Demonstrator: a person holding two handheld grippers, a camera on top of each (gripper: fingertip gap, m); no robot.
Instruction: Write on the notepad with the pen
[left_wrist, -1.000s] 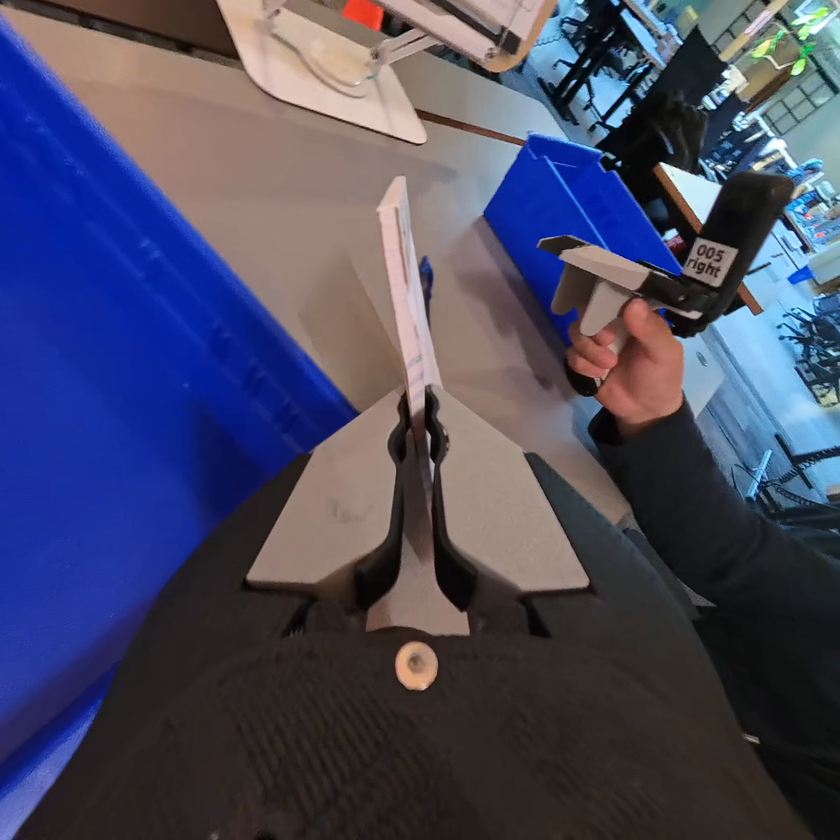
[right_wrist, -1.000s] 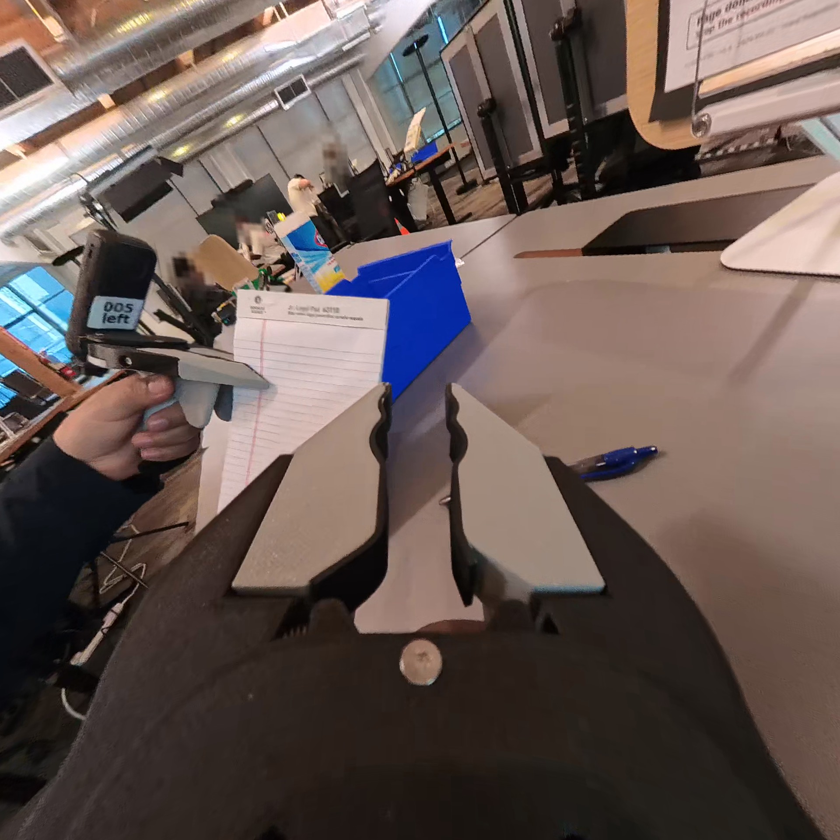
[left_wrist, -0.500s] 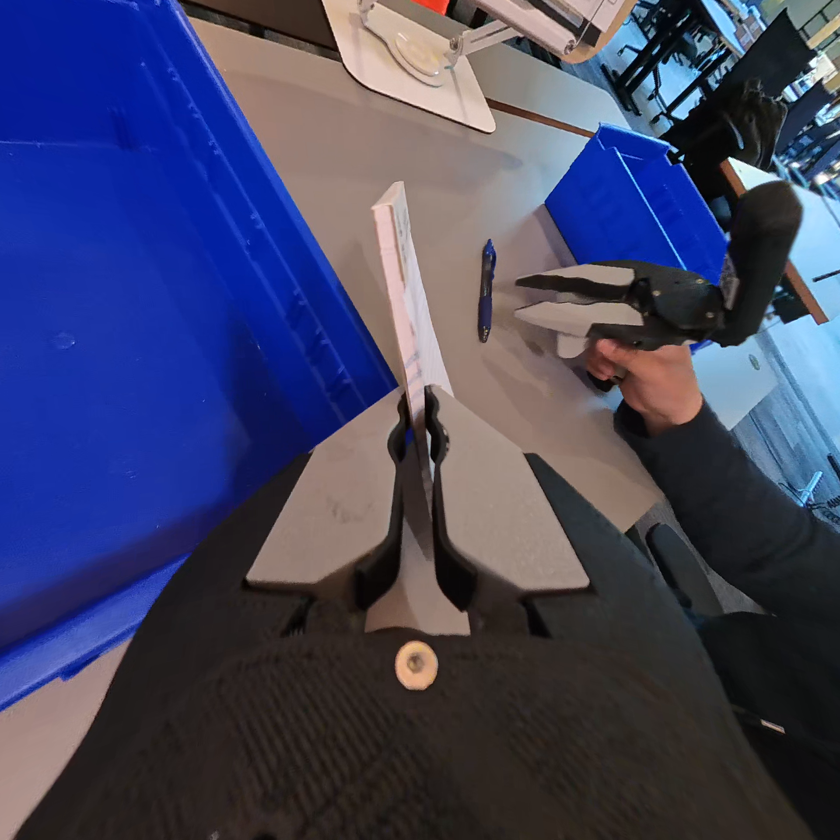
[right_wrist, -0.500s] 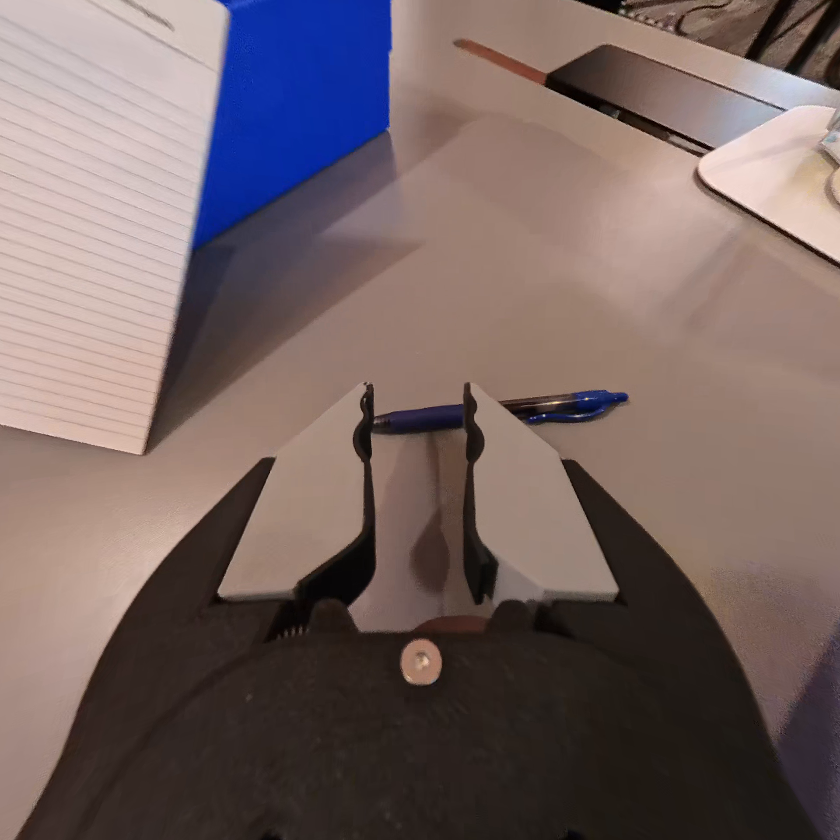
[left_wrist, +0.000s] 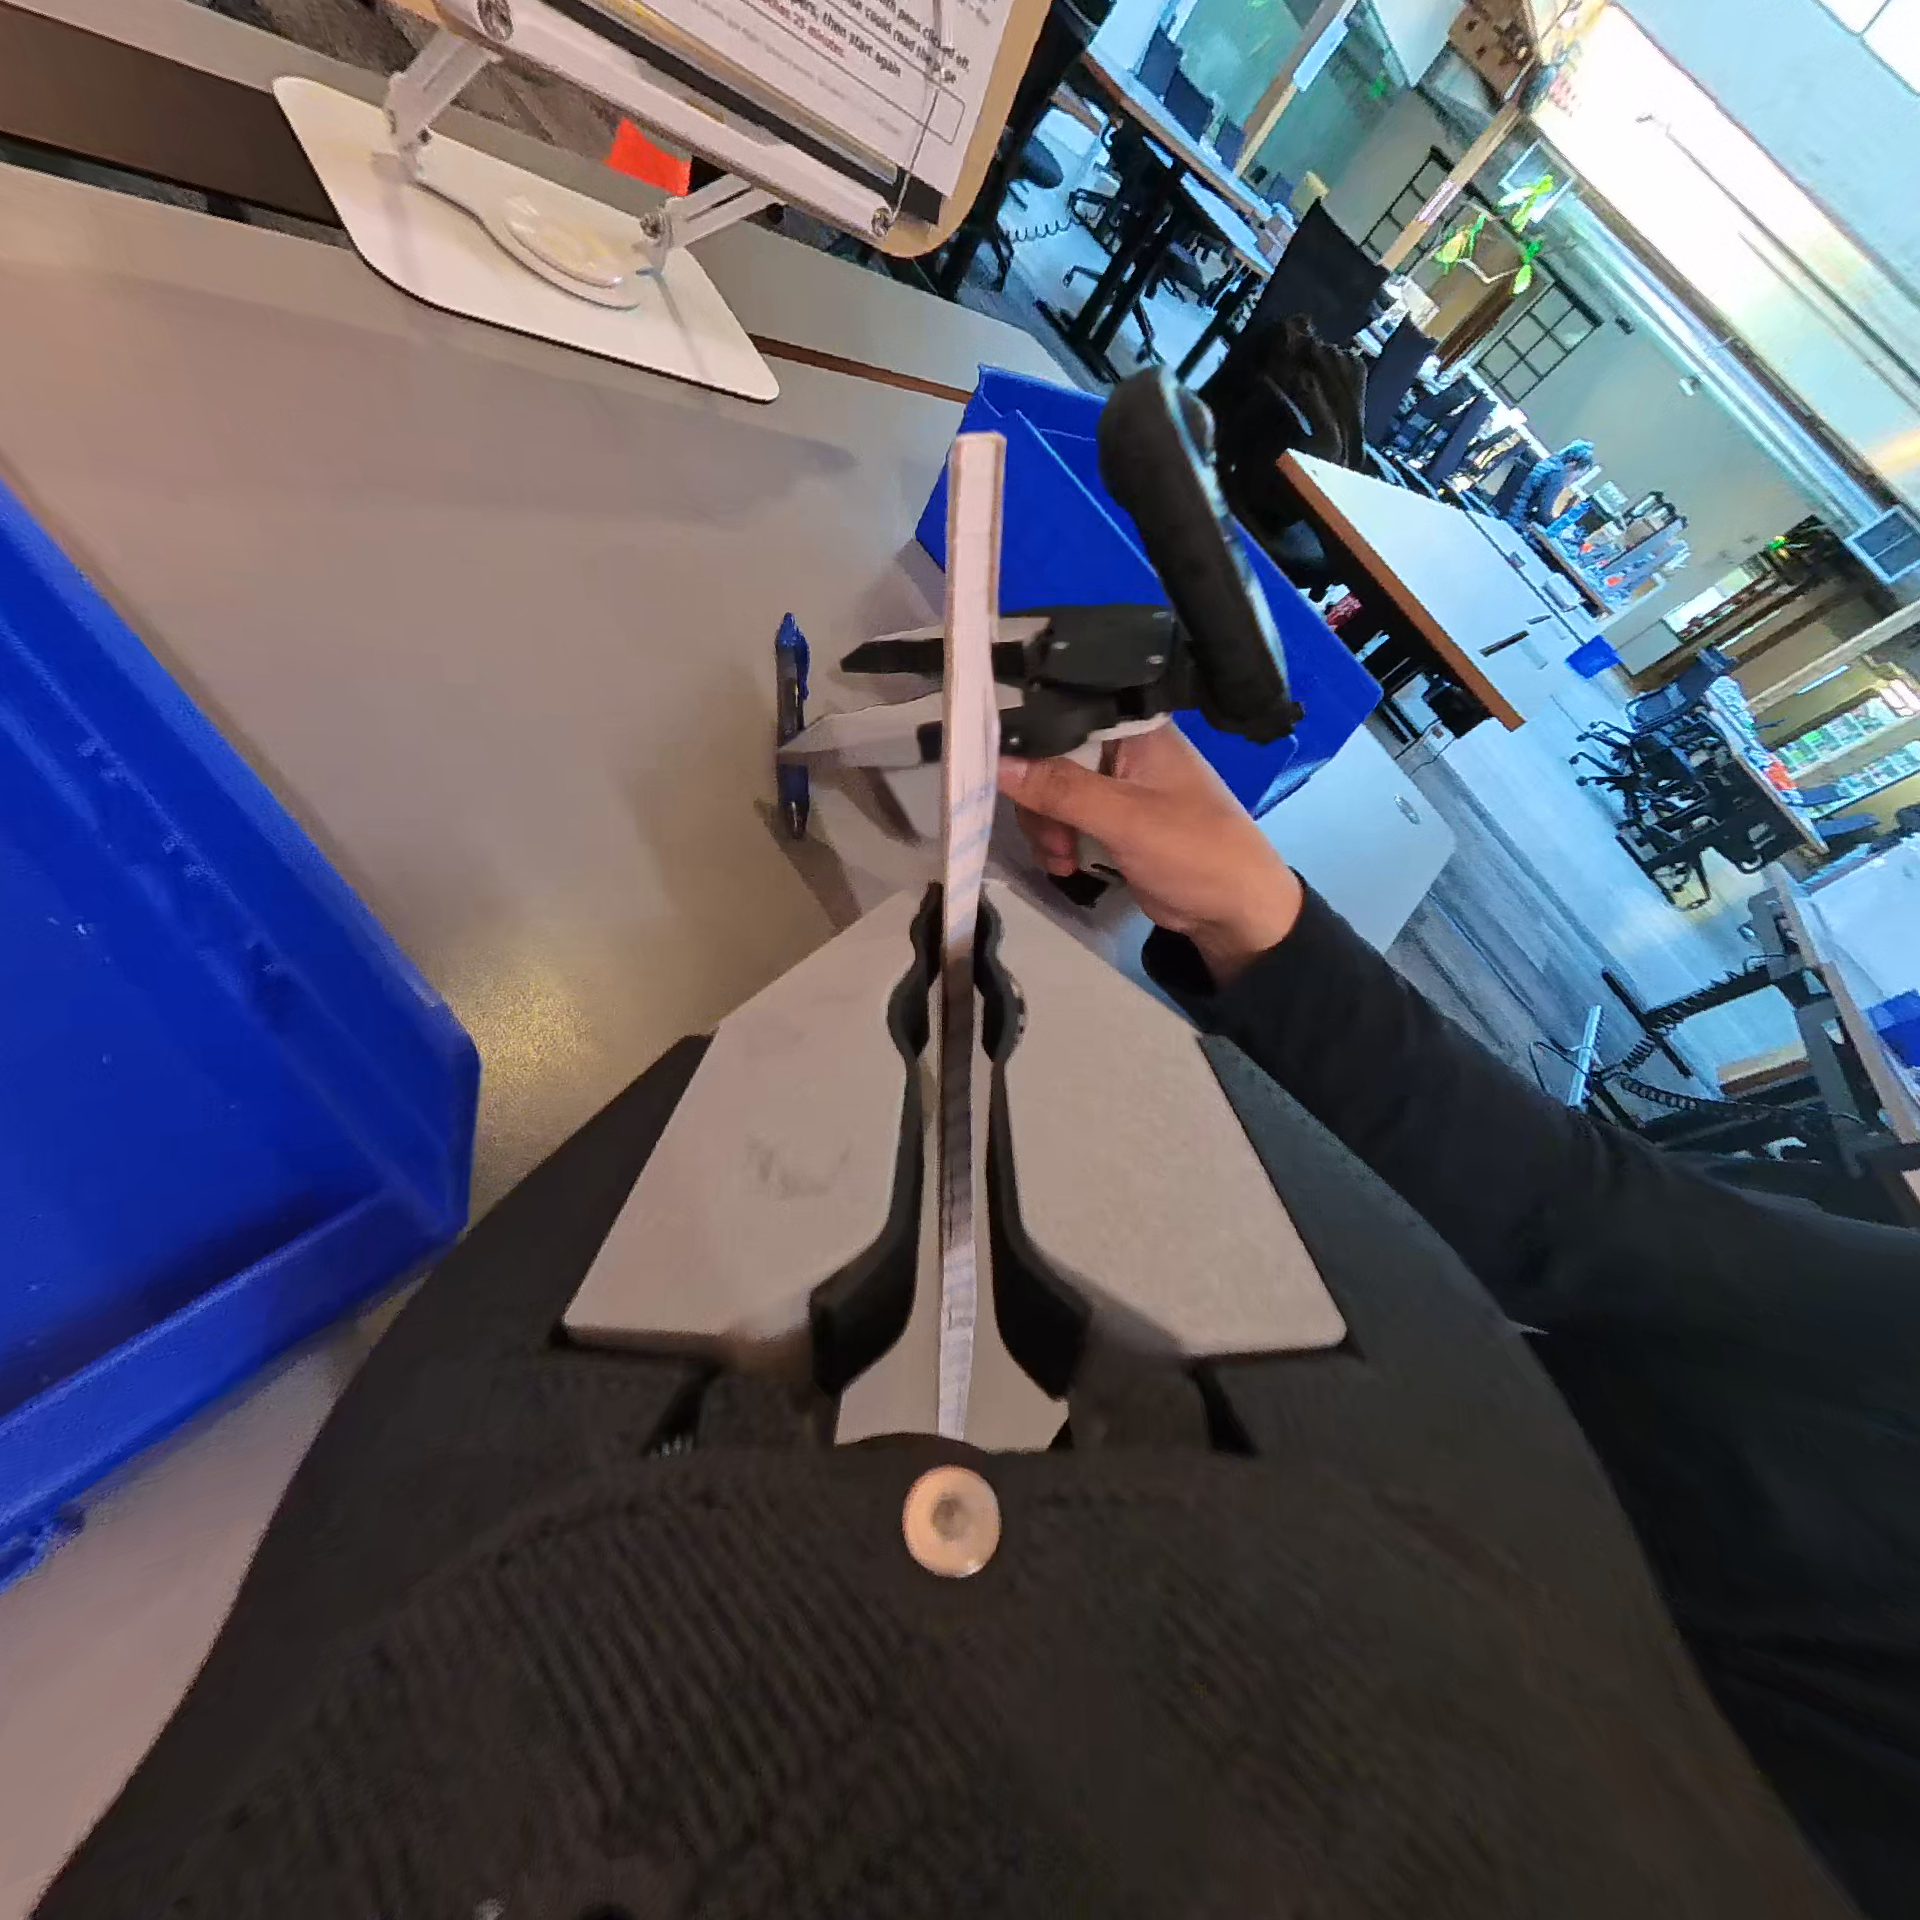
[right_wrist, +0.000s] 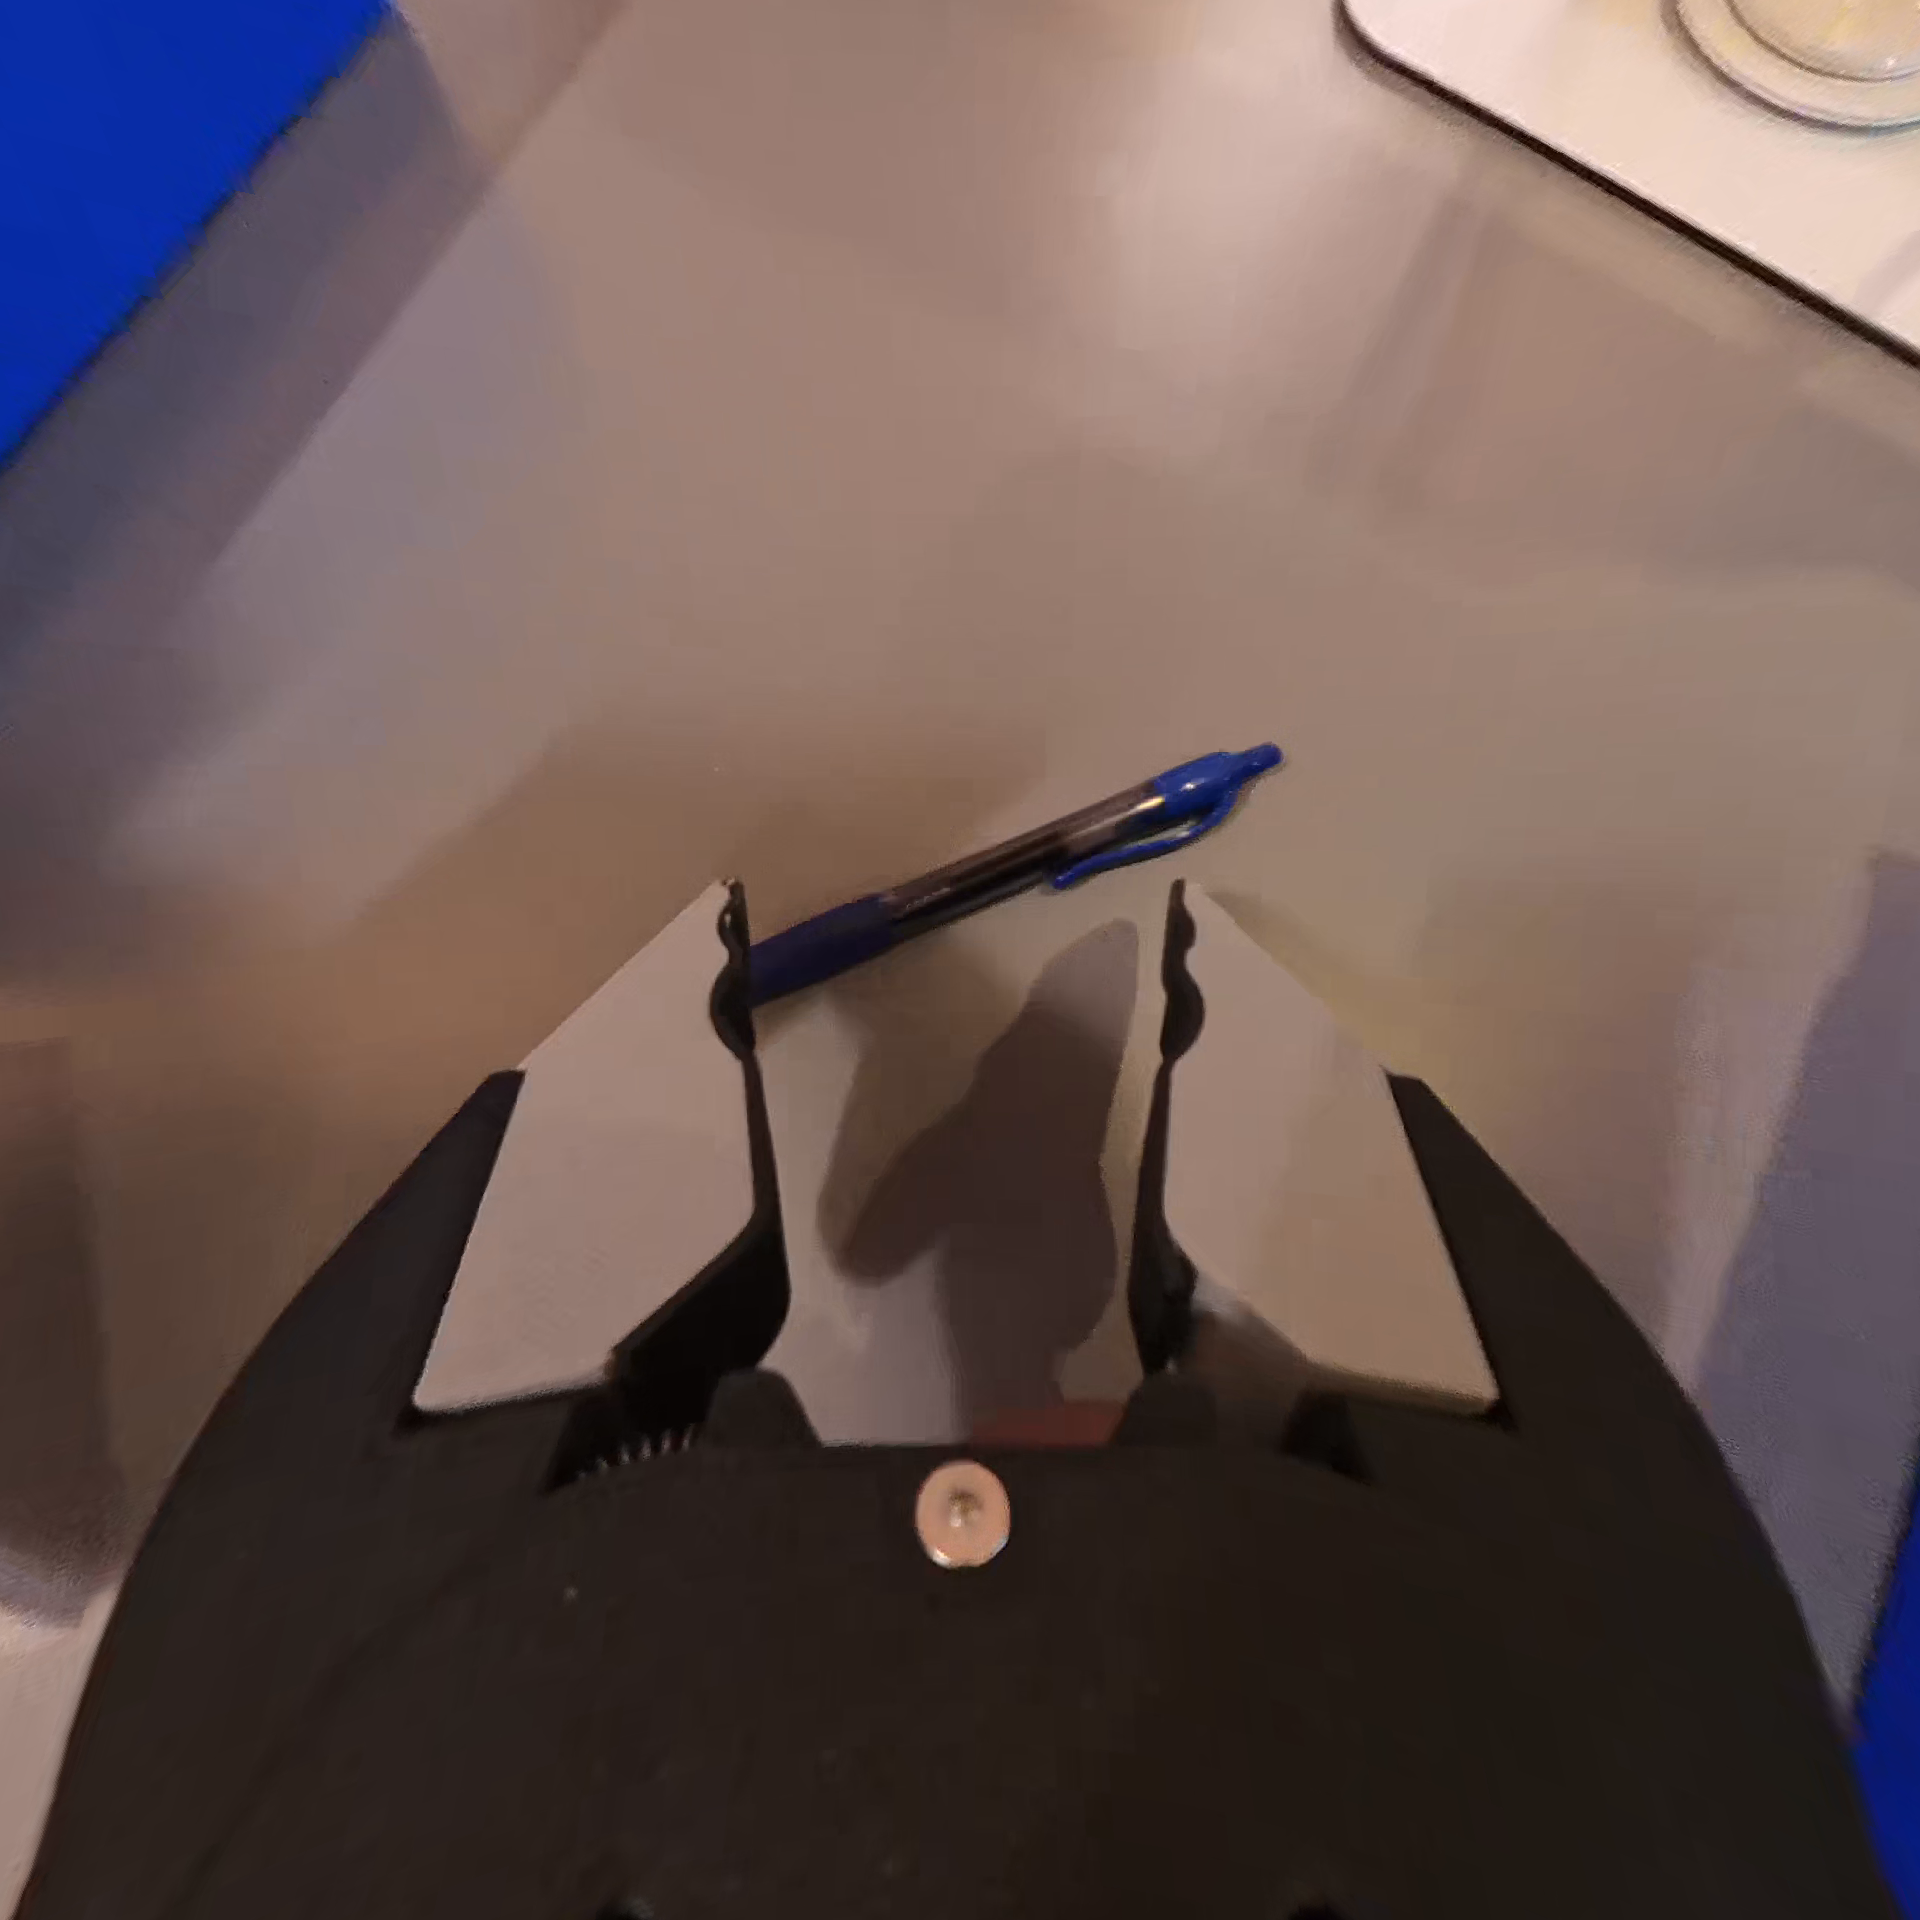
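My left gripper (left_wrist: 956, 914) is shut on a white lined notepad (left_wrist: 971, 665) and holds it edge-on above the grey table. A blue pen (right_wrist: 997, 878) lies on the table; in the left wrist view the pen (left_wrist: 792, 717) lies beyond the notepad. My right gripper (right_wrist: 951, 899) is open and low over the table, its fingertips on either side of the pen's grip end. In the left wrist view the right gripper (left_wrist: 831, 707) shows partly hidden behind the notepad, with its tips at the pen.
A large blue bin (left_wrist: 187, 987) stands at the left and a smaller blue bin (left_wrist: 1049, 540) behind the right gripper. A white stand base (left_wrist: 520, 260) with a clipboard sits at the table's far side. The table edge (left_wrist: 1351, 831) runs at the right. The grippers' ends are close to 25 cm from one another.
My right gripper has come down to the pen and opened wider around it. The left gripper has turned with the notepad, which has left the right wrist view.
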